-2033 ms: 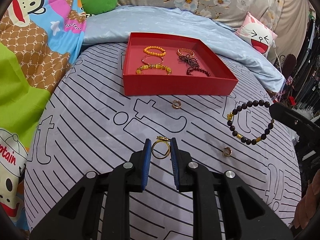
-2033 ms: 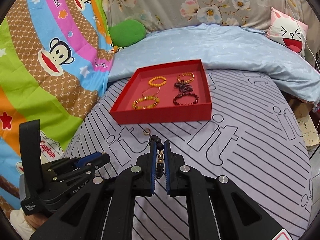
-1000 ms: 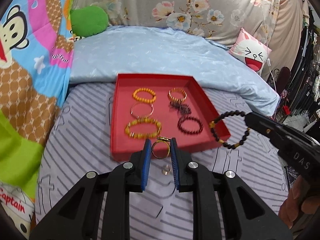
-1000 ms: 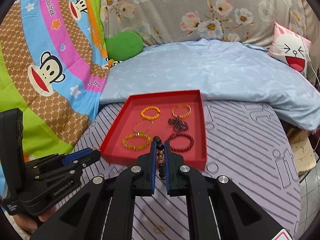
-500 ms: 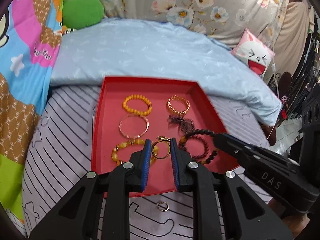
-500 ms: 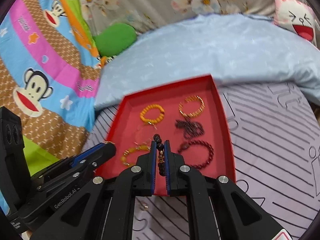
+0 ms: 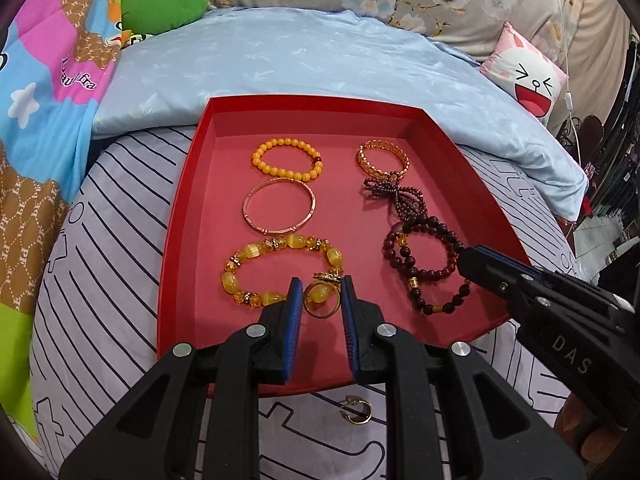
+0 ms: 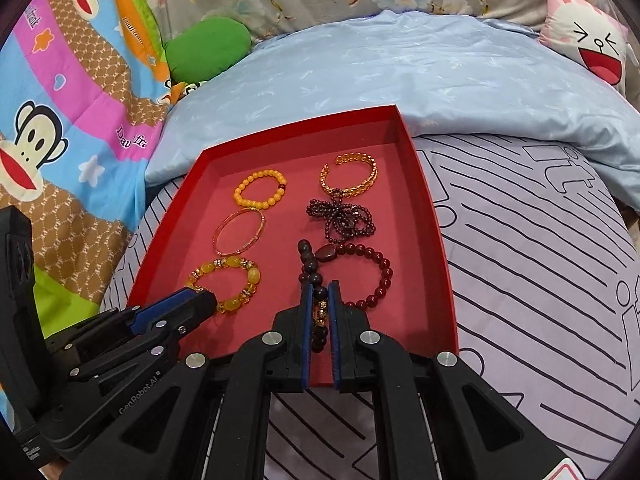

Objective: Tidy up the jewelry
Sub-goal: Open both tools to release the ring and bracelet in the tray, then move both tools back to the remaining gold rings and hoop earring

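Over the red tray, toward six o'clock, our left tongs clamp a gold ring. At four o'clock, our right tongs pinch a dark beaded bracelet.

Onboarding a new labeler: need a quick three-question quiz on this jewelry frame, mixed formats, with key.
1. True or false: the left gripper is empty.
2. Multiple choice: the dark beaded bracelet held by the right gripper hangs over which item in the red tray? A) yellow bead bracelet B) rose-gold bangle C) dark red bead bracelet
3. Fill in: the one piece in view outside the tray, on the striped sheet, is a small gold ____.

Key: 1. False, it grips a gold ring. 2. C. 3. Earring, it looks like a hoop.
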